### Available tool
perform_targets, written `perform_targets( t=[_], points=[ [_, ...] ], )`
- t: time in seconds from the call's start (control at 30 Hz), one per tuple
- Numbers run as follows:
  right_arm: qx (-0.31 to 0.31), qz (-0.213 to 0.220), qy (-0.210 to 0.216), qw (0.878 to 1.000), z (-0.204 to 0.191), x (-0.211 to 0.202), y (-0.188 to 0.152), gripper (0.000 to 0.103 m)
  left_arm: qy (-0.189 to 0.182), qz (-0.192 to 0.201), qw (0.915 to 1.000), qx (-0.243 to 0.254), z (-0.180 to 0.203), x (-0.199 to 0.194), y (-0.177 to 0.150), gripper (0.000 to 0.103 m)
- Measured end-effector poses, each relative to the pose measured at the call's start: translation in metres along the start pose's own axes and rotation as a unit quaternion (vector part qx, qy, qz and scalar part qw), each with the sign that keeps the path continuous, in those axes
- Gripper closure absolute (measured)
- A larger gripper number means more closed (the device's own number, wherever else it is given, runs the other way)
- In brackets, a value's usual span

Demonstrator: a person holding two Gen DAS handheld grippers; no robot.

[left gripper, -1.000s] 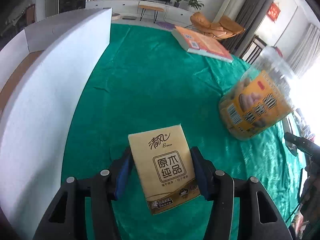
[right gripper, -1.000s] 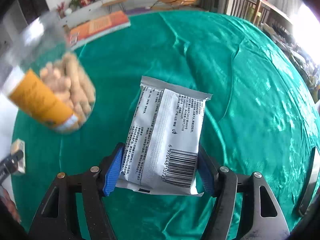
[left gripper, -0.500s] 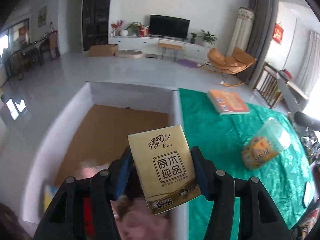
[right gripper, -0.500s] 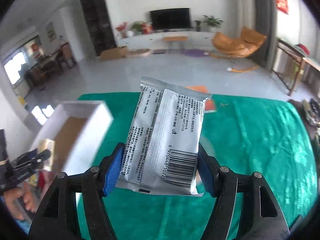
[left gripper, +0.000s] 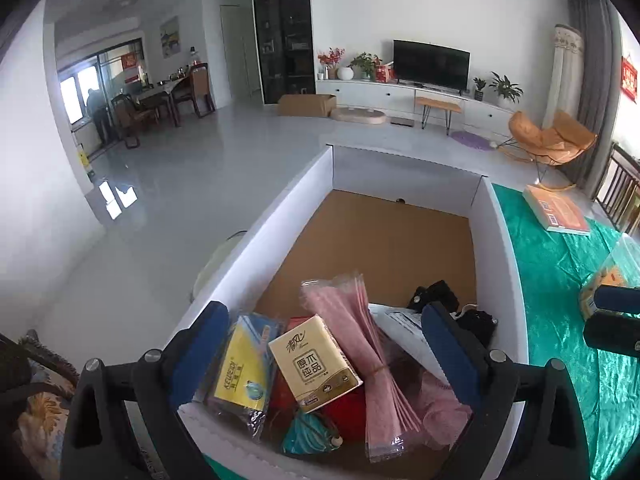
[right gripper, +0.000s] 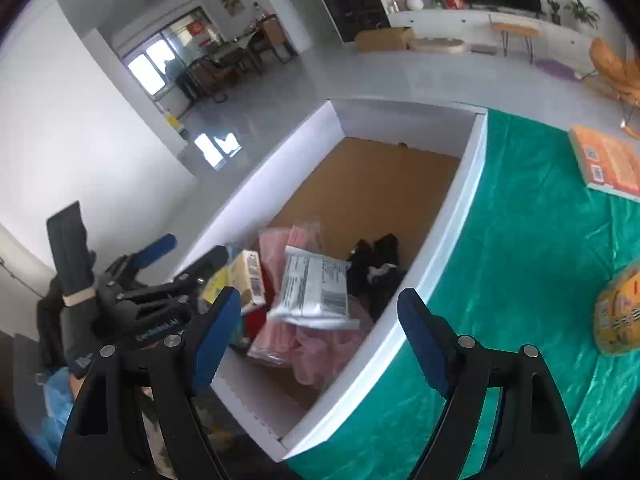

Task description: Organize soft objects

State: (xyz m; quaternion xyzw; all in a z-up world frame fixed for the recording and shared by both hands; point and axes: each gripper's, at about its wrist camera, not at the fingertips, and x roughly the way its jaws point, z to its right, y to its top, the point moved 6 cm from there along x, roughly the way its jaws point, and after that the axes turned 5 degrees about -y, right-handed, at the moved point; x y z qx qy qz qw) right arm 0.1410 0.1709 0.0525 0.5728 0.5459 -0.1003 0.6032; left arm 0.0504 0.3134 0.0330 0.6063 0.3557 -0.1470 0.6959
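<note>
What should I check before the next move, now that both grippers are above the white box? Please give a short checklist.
1. Left gripper jaws have just been opening, nothing clamped: ok.
2. Right gripper jaws have just been opening, nothing clamped: ok.
3. Tissue pack inside white box: ok.
4. Silver packet inside box: ok.
5. Both items settled on the pile: cannot tell.
6. Snack jar remains on green cloth: ok.
</note>
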Motion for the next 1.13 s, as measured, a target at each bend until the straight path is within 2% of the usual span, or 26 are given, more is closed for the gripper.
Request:
perform_targets(
  t=[0.1, 0.23, 0.33, 0.4, 0.83, 0.97, 1.13],
  points=[
    [-0.026, -0.001, -0.029, 0.999, 0.002, -0.004, -0.01, 0.02, 0.023, 0.009, 0.9994, -0.022, 0.0, -0.01, -0.008, 0.006],
    [-0.057, -0.006, -0.056, 0.997, -0.007, -0.002, -0.018, 0.02, 0.032, -0.028, 0.9986, -0.032, -0.001, -0.012, -0.02, 0.006],
    [-0.078, -0.007, -0.074, 0.994, -0.016, -0.001, -0.024, 0.02, 0.053, -0.036, 0.9974, -0.032, 0.0, -0.009, -0.025, 0.006],
    [-0.086, -0.007, -0.081, 0.993, -0.02, -0.001, -0.026, 0.02, 0.053, -0.039, 0.9973, -0.032, -0.002, -0.008, -0.028, 0.006],
    [-0.102, -0.005, -0.092, 0.991, -0.025, 0.001, -0.027, 0.02, 0.065, -0.026, 0.9974, -0.013, -0.002, -0.018, -0.03, 0.006],
    [-0.105, -0.007, -0.095, 0.99, -0.026, 0.003, -0.027, 0.02, 0.059, -0.023, 0.9979, -0.018, -0.003, -0.019, -0.03, 0.006],
    [-0.102, -0.009, -0.1, 0.99, -0.022, 0.006, -0.031, 0.02, 0.058, -0.001, 0.9981, -0.021, 0.001, -0.024, -0.035, 0.006]
  ],
)
